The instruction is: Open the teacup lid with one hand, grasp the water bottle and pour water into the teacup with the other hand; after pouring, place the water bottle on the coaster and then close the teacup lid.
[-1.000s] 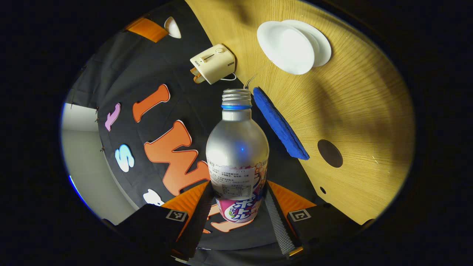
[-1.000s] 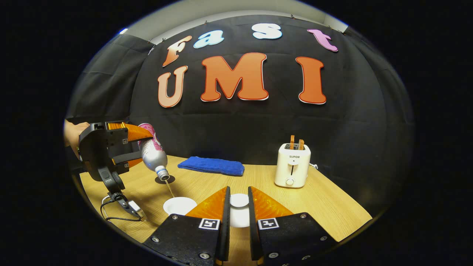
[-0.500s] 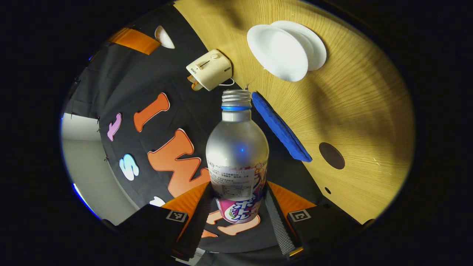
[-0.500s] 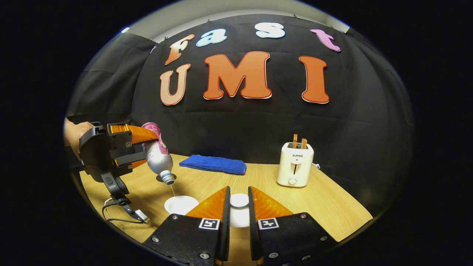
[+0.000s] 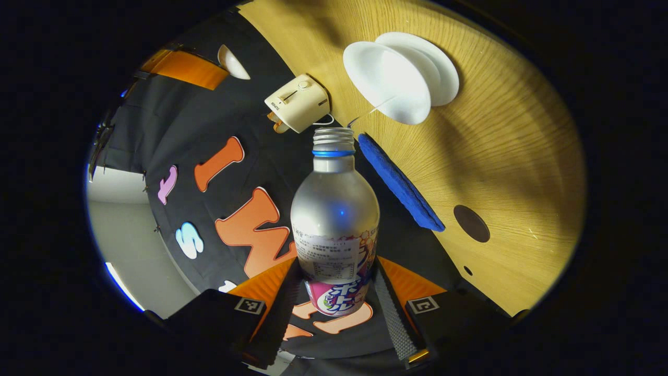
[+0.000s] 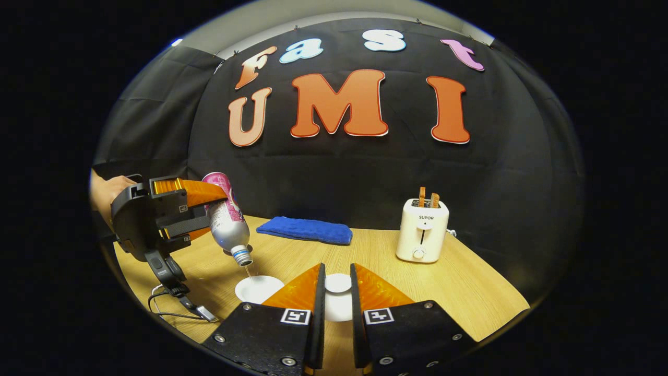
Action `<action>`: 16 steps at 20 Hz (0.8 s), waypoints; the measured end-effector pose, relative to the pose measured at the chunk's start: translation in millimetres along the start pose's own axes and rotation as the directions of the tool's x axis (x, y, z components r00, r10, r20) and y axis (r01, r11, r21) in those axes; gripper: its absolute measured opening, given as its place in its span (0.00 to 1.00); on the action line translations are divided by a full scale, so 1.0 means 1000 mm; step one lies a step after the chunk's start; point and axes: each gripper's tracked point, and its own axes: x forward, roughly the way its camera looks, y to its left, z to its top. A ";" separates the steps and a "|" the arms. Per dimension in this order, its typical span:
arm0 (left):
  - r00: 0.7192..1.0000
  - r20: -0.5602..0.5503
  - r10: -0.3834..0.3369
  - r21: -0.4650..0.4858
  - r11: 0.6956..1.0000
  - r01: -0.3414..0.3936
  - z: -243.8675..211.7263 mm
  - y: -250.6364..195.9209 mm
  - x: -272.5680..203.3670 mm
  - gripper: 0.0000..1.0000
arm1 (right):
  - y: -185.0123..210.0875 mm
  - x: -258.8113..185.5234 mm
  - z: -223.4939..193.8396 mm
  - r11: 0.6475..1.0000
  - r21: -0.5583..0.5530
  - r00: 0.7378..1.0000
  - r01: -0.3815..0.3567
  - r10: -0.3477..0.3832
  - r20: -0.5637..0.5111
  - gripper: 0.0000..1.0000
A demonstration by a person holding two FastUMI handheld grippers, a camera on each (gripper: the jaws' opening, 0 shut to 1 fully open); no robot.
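Left gripper (image 5: pixel 334 297) has both fingers clamped on the bottle (image 5: pixel 335 219), tipped neck-down, thin stream running into the open cup (image 6: pixel 258 288). Right gripper (image 6: pixel 337 292) is pinched on the lid (image 6: pixel 338 283). Left gripper view adds the dark coaster (image 5: pixel 471 223) on the tabletop (image 5: pixel 511 156).

One bottle (image 5: pixel 335 209), one teacup (image 5: pixel 389 78), one toaster (image 6: pixel 421 230), one cloth (image 6: pixel 305 230), one coaster (image 5: pixel 471 223).
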 end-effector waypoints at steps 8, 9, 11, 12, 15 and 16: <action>0.999 -0.003 0.034 -0.107 0.994 -0.034 -0.002 0.003 -0.003 0.87 | 0.006 0.003 -0.002 1.000 0.001 1.000 -0.007 0.007 -0.010 0.23; 0.999 -0.008 0.034 -0.130 0.991 -0.035 -0.001 0.002 -0.004 0.84 | 0.008 0.004 -0.002 1.000 0.002 1.000 -0.012 0.012 -0.009 0.23; 1.000 -0.007 0.021 -0.165 0.986 -0.022 0.004 -0.006 -0.007 0.84 | 0.011 0.006 -0.002 1.000 -0.001 1.000 -0.016 0.016 -0.013 0.23; 1.000 -0.006 0.021 -0.179 0.984 -0.022 0.003 -0.006 -0.008 0.80 | 0.011 0.006 -0.003 1.000 -0.002 1.000 -0.014 0.014 -0.014 0.23; 1.000 -0.027 0.015 -0.284 0.959 -0.022 -0.002 -0.012 -0.003 0.84 | 0.016 0.008 -0.002 1.000 -0.006 1.000 -0.023 0.023 -0.015 0.23; 0.999 -0.035 0.020 -0.339 0.940 -0.031 -0.008 -0.011 -0.004 0.83 | 0.016 0.009 -0.001 1.000 -0.008 1.000 -0.024 0.024 -0.014 0.23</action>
